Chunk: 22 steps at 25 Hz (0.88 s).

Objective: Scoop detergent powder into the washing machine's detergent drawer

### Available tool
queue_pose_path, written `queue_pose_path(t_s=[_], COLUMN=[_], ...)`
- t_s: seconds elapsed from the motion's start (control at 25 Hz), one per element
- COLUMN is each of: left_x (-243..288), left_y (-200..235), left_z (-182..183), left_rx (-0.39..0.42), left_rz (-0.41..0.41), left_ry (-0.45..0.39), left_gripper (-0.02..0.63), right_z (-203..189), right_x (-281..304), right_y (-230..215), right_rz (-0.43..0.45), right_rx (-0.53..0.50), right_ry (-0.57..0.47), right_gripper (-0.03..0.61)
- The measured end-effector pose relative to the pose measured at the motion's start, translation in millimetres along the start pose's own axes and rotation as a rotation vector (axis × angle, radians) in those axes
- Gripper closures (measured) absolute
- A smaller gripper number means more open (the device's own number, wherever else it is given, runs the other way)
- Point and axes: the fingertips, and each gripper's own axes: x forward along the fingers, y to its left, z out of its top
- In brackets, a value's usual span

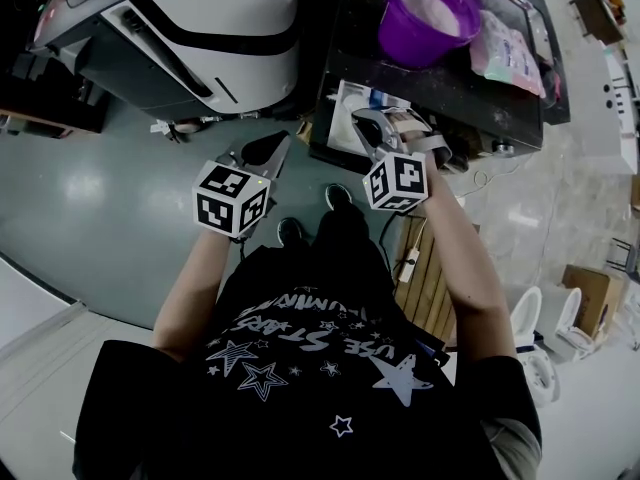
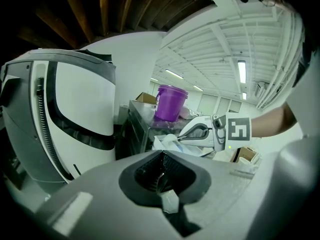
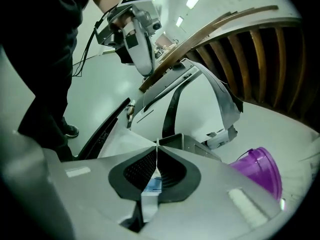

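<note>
Waiting ahead and to the left of the left gripper is the washing machine. Both that gripper and the right gripper have their jaws pressed together on nothing. Well beyond the right jaws sits a purple bucket of powder. It looks loose, light and easily spilled, so it probably needs a scoop; none shows.

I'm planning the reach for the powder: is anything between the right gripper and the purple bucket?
Nothing visible does. The right gripper, jaws shut, hangs at the near edge of the table; only bare dark tabletop lies between it and the purple bucket.
</note>
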Motion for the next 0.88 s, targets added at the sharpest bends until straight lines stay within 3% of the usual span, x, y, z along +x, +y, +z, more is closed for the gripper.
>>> queue_pose_path(t_s=[0.2,0.4,0.6,0.88], left_x=[-6,-16,-20,-25], left_y=[1,3,2,-3], left_z=[-1,-4,-11,-17], left_rx=[0.004,-0.006,0.049,0.04], left_rz=[0.004,-0.002,-0.027,-0.008], left_ry=[-0.01,-0.017,0.01,0.006], left_gripper=[0.614,0.614,0.614,0.614], right_z=[3,10,17,10], right_x=[-3,-11,-20,-36], right_y=[-2,-6,-17,-40], right_rz=[-0.012,-0.011,-0.031,-0.074], right_rx=[0.012,0.132,0.407,0.877], right_ry=[0.003,0.006,-0.014,-0.142], right_gripper=[0.543,0.543,0.544,0.545])
